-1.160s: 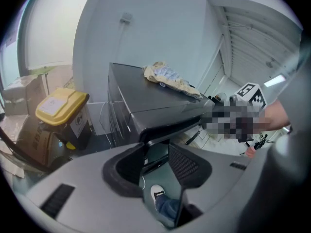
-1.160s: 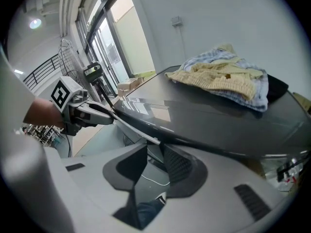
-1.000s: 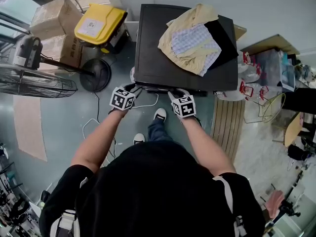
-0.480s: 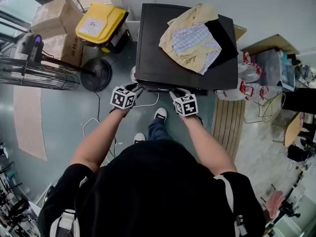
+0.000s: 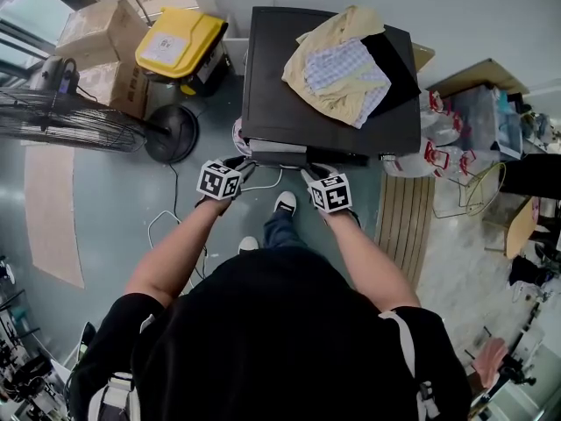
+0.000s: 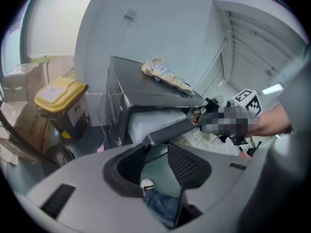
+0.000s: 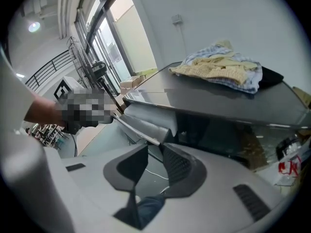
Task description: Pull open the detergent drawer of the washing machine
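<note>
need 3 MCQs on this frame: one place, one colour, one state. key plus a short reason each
1. Where do the clothes lie?
A. on the floor
B. on top of the washing machine
C. in the bin

2. What colour is the bin lid?
A. yellow
B. red
C. blue

3. How does the detergent drawer stand?
A. flush and shut
B. lifted out and lying on the floor
C. partly pulled out

Key:
1 B: the clothes lie in a heap on the dark top of the washing machine.
2 A: the bin lid, to the left of the machine in the head view, is yellow.
3 C: the detergent drawer juts out from under the machine's top edge, with its pale upper side showing.
</note>
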`<state>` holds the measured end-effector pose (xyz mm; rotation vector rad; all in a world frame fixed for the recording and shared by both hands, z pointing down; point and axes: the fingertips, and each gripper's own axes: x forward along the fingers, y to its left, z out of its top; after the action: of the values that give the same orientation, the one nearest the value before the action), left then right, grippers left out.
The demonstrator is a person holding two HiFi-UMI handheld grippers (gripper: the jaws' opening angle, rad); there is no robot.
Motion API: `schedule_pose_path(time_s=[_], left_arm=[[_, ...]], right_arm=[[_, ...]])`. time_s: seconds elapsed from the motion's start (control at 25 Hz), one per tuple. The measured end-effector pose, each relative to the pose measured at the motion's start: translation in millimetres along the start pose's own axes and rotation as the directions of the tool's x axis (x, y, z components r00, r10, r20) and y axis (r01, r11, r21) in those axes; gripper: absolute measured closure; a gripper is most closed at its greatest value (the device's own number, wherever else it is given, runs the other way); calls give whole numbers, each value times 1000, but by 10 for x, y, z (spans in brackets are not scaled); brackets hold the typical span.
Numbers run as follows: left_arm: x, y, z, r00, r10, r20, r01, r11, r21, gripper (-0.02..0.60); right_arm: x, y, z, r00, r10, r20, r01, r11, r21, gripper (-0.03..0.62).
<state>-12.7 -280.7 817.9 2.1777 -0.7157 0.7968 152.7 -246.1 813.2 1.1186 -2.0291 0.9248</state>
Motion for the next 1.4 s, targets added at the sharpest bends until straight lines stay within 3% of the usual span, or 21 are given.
schedule_pose_path(time_s=[1.4], left_arm=[[-358, -555, -823, 994, -81, -68, 79, 997, -24, 433]], right_arm=[[-375, 526, -854, 999, -11, -42, 13, 1000, 29, 496]])
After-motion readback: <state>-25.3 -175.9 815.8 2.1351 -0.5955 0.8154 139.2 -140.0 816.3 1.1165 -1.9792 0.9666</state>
